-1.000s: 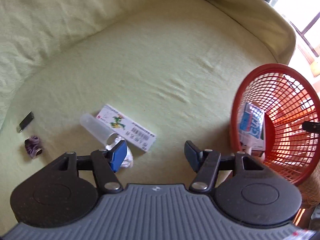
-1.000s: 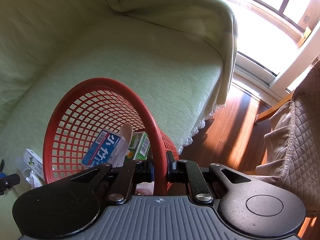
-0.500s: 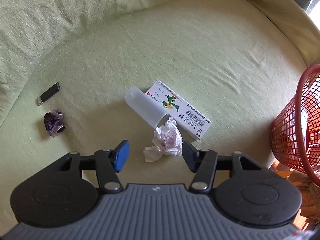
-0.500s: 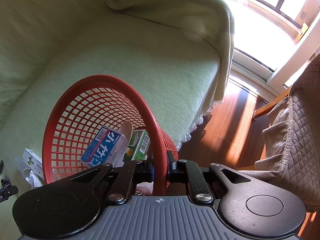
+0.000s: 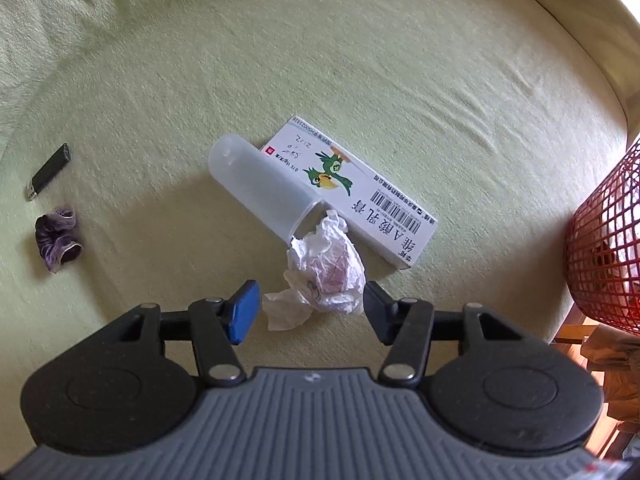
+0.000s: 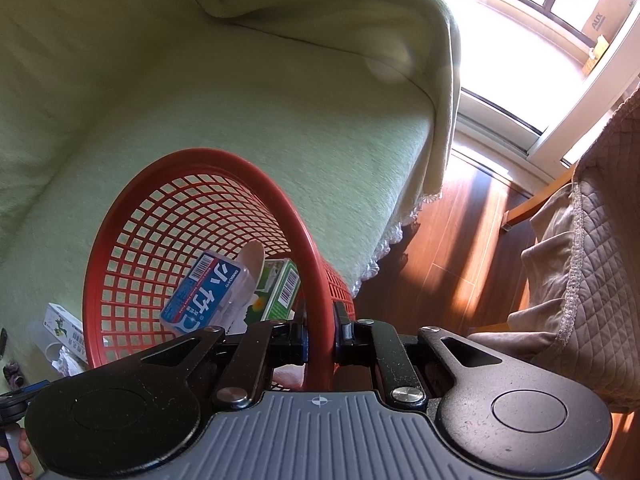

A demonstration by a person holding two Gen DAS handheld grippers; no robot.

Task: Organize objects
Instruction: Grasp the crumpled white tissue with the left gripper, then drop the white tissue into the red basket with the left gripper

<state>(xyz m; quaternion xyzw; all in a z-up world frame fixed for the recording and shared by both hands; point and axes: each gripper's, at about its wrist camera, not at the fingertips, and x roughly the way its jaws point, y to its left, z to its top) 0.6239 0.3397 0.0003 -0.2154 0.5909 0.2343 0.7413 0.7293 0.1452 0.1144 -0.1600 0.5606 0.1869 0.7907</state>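
Observation:
My left gripper (image 5: 310, 308) is open, its jaws on either side of a crumpled white tissue (image 5: 324, 270) on the green sofa seat. A translucent plastic tube (image 5: 262, 188) and a white box with a bird picture (image 5: 352, 190) lie just beyond the tissue. My right gripper (image 6: 320, 338) is shut on the rim of the red mesh basket (image 6: 208, 168), held tilted. The basket holds a blue and white pack (image 6: 206, 296), a green box (image 6: 282, 290) and a beige item (image 6: 252, 264). The basket's side (image 5: 608, 252) shows at the right edge of the left wrist view.
A black lighter (image 5: 50, 170) and a purple hair scrunchie (image 5: 56, 238) lie on the seat at the left. The sofa back (image 5: 120, 20) curves behind. In the right wrist view, wood floor (image 6: 460, 240), a quilted beige chair cover (image 6: 592, 260) and a bright window (image 6: 520, 20) are to the right.
My left gripper has moved left and forward toward the tissue, which now sits between the open jaws. The basket has shifted to the frame's right edge. The right gripper keeps its hold on the rim.

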